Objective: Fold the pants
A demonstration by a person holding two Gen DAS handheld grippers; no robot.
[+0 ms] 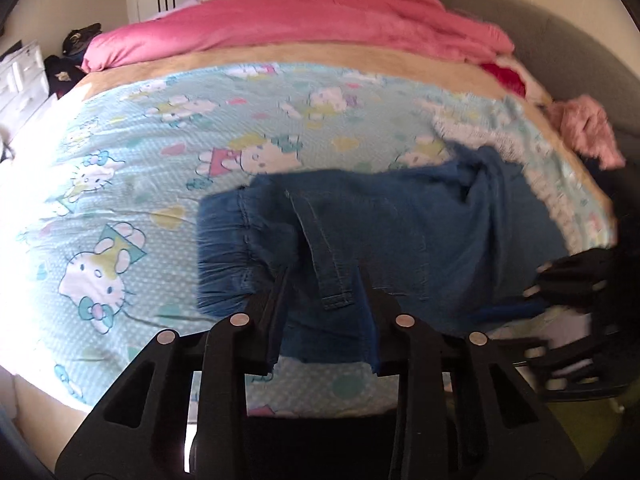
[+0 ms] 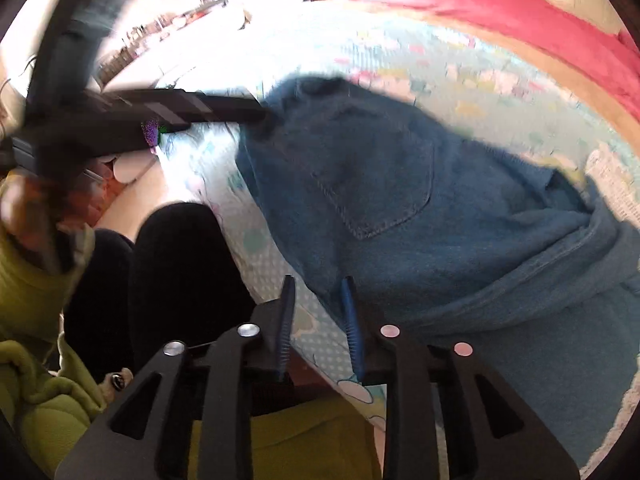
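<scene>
Blue denim pants (image 1: 420,216) lie crumpled on the bed's cartoon-cat sheet (image 1: 160,152), elastic waistband to the left. In the left wrist view my left gripper (image 1: 324,274) has denim filling the gap from finger to finger, its lower edge hanging free over the sheet. The right wrist view shows the pants (image 2: 400,184) with a back pocket up, and the left gripper (image 2: 262,116) blurred at the waistband. My right gripper (image 2: 318,286) stands open at the pants' near edge, sheet showing between its pads. It appears blurred as the right gripper (image 1: 560,276) at the right edge of the left wrist view.
A pink blanket (image 1: 300,20) is heaped at the far end of the bed, beside a grey padded headboard (image 1: 560,40). A pink fluffy item (image 1: 588,128) lies at the right edge. White drawers (image 1: 20,76) stand left. A person's green garment (image 2: 280,440) and dark legs (image 2: 180,280) are close.
</scene>
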